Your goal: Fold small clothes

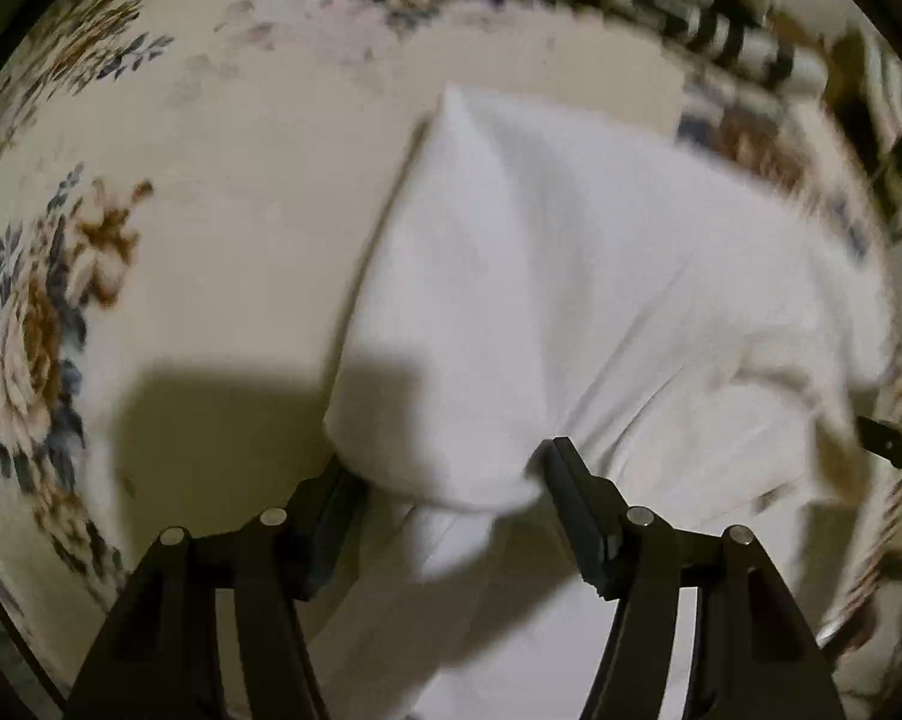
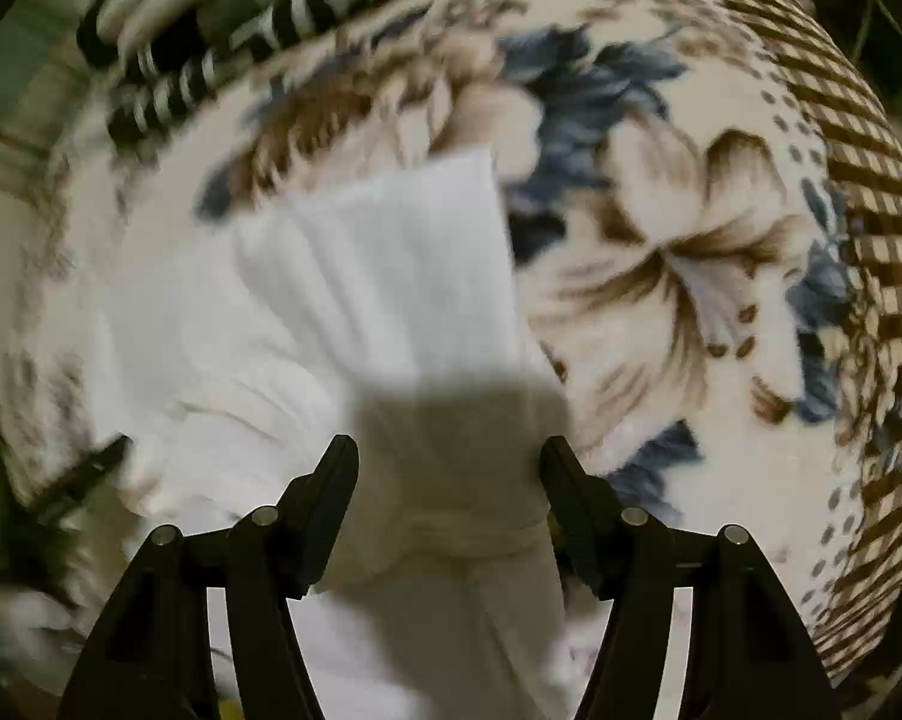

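Observation:
A white garment [image 1: 571, 312] lies folded on a cream blanket with brown and blue flowers [image 1: 210, 192]. In the left wrist view my left gripper [image 1: 444, 468] stands wide open, with a bulging fold of the white cloth lying between its fingers. In the right wrist view the same white garment [image 2: 354, 288] lies ahead, and my right gripper [image 2: 447, 450] is wide open with cloth in shadow between its fingers. Neither gripper pinches the cloth. The right gripper's tip [image 1: 895, 450] shows at the left view's right edge. The left gripper's tip [image 2: 84, 474] shows at the right view's left edge.
A black-and-white striped cloth [image 1: 679, 6] lies at the far edge of the blanket; it also shows in the right wrist view [image 2: 222, 48]. A brown checked border of the blanket [image 2: 859, 252] runs along the right. Both views are motion-blurred.

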`<action>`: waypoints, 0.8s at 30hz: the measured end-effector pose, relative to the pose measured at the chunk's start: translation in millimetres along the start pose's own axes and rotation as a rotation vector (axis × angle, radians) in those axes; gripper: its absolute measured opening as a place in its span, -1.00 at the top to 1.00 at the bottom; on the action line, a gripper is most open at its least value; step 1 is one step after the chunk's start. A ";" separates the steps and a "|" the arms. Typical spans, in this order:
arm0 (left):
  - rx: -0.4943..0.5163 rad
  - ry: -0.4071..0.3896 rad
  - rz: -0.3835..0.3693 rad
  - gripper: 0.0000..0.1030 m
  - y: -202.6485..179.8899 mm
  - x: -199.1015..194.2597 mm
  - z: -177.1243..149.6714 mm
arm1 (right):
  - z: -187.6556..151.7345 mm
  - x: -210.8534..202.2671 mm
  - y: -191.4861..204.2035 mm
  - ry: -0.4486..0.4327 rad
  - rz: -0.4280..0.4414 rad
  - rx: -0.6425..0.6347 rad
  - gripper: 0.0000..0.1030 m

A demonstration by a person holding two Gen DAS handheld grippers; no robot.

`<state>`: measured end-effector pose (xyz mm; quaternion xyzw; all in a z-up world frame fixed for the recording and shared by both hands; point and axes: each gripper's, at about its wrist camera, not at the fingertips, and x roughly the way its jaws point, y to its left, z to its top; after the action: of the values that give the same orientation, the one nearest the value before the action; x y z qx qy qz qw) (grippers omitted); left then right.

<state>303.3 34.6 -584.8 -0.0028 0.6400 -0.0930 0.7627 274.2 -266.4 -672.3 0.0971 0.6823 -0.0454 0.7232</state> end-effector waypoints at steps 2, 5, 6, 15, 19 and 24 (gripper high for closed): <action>0.012 -0.009 0.000 -0.18 1.3 -2.6 -8.8 | -11.5 17.0 7.6 0.047 -0.097 -0.082 -0.27; -0.027 -0.030 -0.046 -0.18 11.9 -26.5 -17.0 | -23.8 3.3 -0.4 0.023 -0.023 -0.042 -0.27; -0.046 -0.053 -0.059 -0.18 17.6 -39.8 -22.4 | -27.5 -6.3 -6.3 0.009 0.009 -0.011 -0.27; -0.190 -0.050 -0.139 -0.36 51.5 -87.8 -109.0 | -138.9 -59.2 -43.0 0.037 0.129 0.254 -0.27; -0.213 0.036 -0.116 -0.36 69.8 -77.6 -156.3 | -216.2 -41.1 -55.4 0.119 0.089 0.334 -0.27; -0.247 0.110 -0.086 -0.36 92.7 -50.7 -197.8 | -272.8 -15.2 -69.3 0.172 0.105 0.441 -0.27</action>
<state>114.6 155.7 -582.5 -0.1190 0.6869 -0.0463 0.7155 -7.3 -280.0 -676.3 0.2913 0.7089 -0.1471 0.6253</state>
